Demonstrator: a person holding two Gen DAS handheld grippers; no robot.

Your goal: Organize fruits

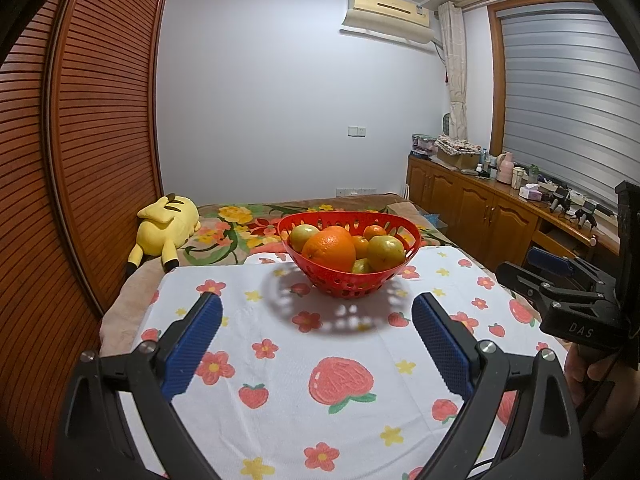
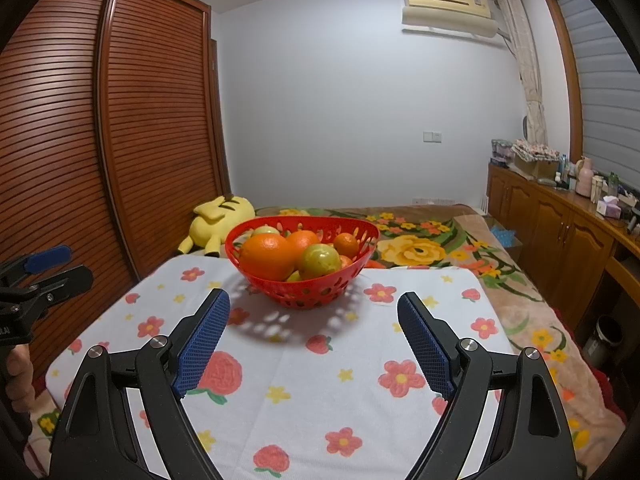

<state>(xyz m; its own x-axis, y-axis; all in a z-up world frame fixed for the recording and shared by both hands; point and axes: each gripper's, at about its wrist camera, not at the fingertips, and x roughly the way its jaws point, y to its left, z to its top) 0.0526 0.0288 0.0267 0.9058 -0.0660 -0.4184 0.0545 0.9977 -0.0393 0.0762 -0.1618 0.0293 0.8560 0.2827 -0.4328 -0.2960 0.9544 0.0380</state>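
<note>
Red plastic basket (image 1: 352,280) w/ oval cut-out holes, upright on the white cloth w/ strawberry and flower print (image 1: 280,360), at its far end, approx. centre. Full of fruit, heaped to about rim level. Big orange (image 1: 330,248) at near-left of the pile. Yellow-green round fruit (image 1: 386,250) just right of it, touching; another yellow-green one (image 1: 302,236) behind on the left. Small orange (image 1: 375,231) at the far side; others partly hidden.

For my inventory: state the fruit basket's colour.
Red fruit basket, perforated; clearest in the right wrist view.
</note>
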